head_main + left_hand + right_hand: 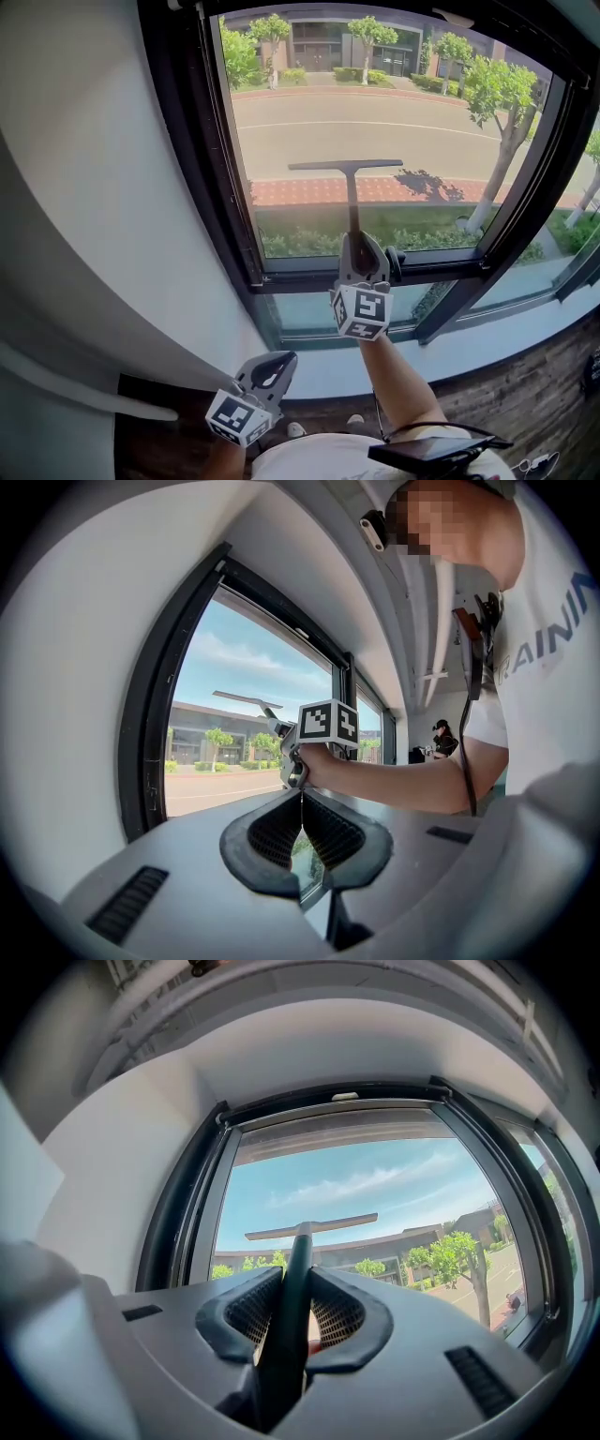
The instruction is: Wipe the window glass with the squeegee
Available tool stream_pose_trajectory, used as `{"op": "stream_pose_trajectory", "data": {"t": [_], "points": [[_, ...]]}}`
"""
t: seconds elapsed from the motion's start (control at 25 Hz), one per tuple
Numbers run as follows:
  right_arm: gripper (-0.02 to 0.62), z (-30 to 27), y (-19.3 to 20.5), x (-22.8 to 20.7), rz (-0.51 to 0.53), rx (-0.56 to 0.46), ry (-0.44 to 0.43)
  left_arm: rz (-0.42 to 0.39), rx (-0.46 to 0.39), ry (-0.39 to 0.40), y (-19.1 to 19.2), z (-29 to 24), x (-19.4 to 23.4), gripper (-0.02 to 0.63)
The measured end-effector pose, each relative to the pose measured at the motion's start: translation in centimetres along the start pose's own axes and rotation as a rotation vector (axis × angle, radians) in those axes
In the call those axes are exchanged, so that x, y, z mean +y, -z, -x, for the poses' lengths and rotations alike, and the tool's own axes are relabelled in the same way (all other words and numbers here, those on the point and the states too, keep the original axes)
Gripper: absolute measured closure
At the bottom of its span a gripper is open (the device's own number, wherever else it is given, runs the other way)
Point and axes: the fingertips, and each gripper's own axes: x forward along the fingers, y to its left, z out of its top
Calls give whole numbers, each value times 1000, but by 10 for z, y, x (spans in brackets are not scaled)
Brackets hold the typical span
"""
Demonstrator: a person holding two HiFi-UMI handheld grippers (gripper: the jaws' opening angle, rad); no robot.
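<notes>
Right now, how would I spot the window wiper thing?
Find the big black-framed window. Before its glass, the right gripper holds up the squeegee. Only it is a dark T: thin stick, flat bar on top.

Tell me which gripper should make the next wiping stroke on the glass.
Right, I'd judge. The right gripper is shut on the squeegee handle, its blade raised before the window glass. The left gripper hangs low by the wall, jaws together on nothing.

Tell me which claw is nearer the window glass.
Right. The right claw holds the squeegee up at the window glass, by its lower frame; the left claw hangs low, back near the person's body, shut and empty.
</notes>
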Motion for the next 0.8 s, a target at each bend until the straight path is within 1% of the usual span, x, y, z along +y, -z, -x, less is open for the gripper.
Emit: {"op": "stream_pose_trajectory", "data": {"t": [0.28,0.64,0.8], "points": [[495,15,37,-6,6,61,9,0,8,12,2,-2,-3,584],[495,28,66,-11,6,118,17,1,14,6,2,-1,-3,584],[495,35,83,-12,3,155,22,0,18,15,5,-1,-4,584]]}}
